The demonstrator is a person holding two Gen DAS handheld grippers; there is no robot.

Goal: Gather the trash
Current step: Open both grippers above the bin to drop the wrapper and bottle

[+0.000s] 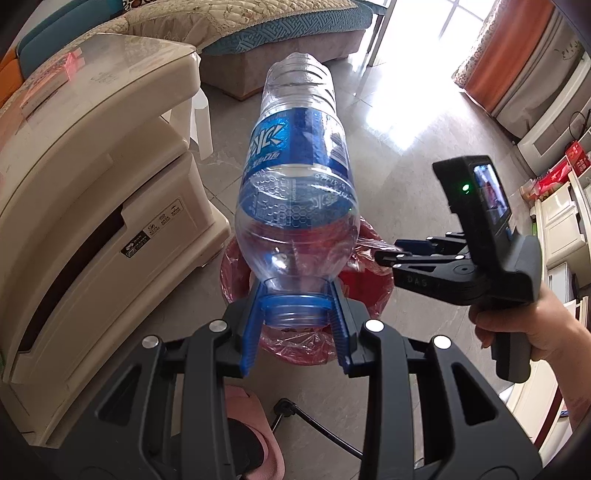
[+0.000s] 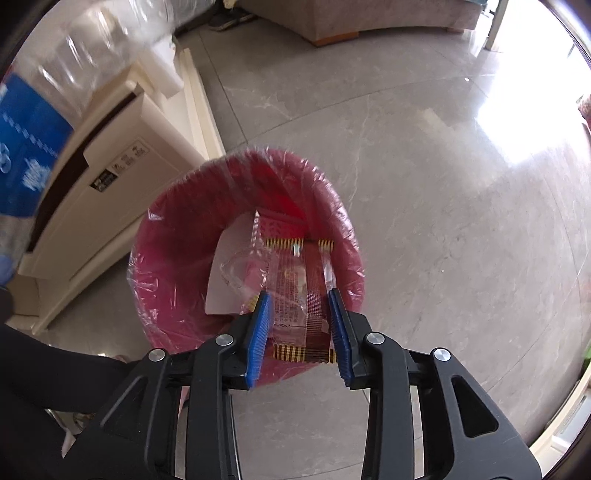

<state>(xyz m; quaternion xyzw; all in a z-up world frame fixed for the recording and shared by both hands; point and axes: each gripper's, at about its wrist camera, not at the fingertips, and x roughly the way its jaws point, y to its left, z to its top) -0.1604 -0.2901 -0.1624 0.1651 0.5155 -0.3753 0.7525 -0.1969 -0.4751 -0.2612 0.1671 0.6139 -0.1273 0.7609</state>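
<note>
A clear plastic bottle with a blue label and no cap points away from me, its neck pinched between the blue pads of my left gripper. It hangs over a red bin lined with a clear bag. In the right wrist view the bin lies straight below my right gripper, whose jaws stand apart. A clear wrapper with red print and yellow-striped ends shows between the pads, down inside the bin, with no pad pressing it. The left wrist view shows the right gripper over the bin's rim.
White paper and a red box lie in the bin. A cream cabinet stands left of it, a sofa behind. A pink slipper and a black cable lie on the grey tiled floor.
</note>
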